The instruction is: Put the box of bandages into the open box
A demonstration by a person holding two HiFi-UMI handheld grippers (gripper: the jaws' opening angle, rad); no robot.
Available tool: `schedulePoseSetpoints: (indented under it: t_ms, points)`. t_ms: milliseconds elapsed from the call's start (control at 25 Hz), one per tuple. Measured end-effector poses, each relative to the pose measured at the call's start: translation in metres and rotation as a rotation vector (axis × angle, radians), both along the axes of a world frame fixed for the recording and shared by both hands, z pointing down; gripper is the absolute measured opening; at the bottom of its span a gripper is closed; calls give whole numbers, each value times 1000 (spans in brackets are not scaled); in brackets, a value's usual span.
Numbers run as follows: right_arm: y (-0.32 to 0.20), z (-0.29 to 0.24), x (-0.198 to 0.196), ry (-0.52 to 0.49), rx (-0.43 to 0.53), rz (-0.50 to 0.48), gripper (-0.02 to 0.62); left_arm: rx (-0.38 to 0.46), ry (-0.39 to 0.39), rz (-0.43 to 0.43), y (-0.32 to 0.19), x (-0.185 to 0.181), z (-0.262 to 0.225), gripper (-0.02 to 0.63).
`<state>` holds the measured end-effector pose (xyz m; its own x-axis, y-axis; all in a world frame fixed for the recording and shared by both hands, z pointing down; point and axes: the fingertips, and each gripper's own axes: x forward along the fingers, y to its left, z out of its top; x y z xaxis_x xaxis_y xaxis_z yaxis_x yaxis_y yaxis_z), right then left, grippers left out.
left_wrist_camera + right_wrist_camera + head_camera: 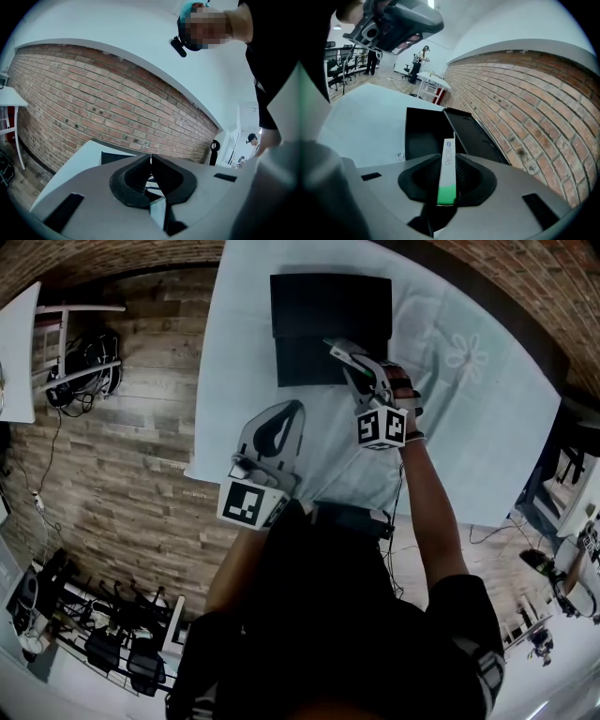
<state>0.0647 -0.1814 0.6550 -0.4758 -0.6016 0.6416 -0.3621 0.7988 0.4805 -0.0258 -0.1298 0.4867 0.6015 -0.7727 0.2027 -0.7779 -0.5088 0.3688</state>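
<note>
The bandage box, a thin white carton with a green end, stands edge-up between the pads of my right gripper, which is shut on it. In the head view that gripper holds the bandage box over the front right part of the open black box. From the right gripper view the black box lies just ahead, its lid folded back toward the brick wall. My left gripper hovers over the near left of the table, shut and empty, jaw tips touching.
A pale cloth with a flower print covers the table. The table's left edge drops to a wooden floor. A white side table and cables stand at the far left. A brick wall runs behind the black box.
</note>
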Motion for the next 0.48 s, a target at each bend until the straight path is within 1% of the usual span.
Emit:
schedulePoseSetpoints:
  t_ms: [80,280,480]
  points:
    - [-2,3,1,15,-3,2,103,-17,-11,3,1,1,3,40]
    - [-7,8,5,51,6,1,103,-23,-11,7,1,3,4,40]
    - [-10,13,4,137,56,-53,103,-35,-13,4,2,0,8,40]
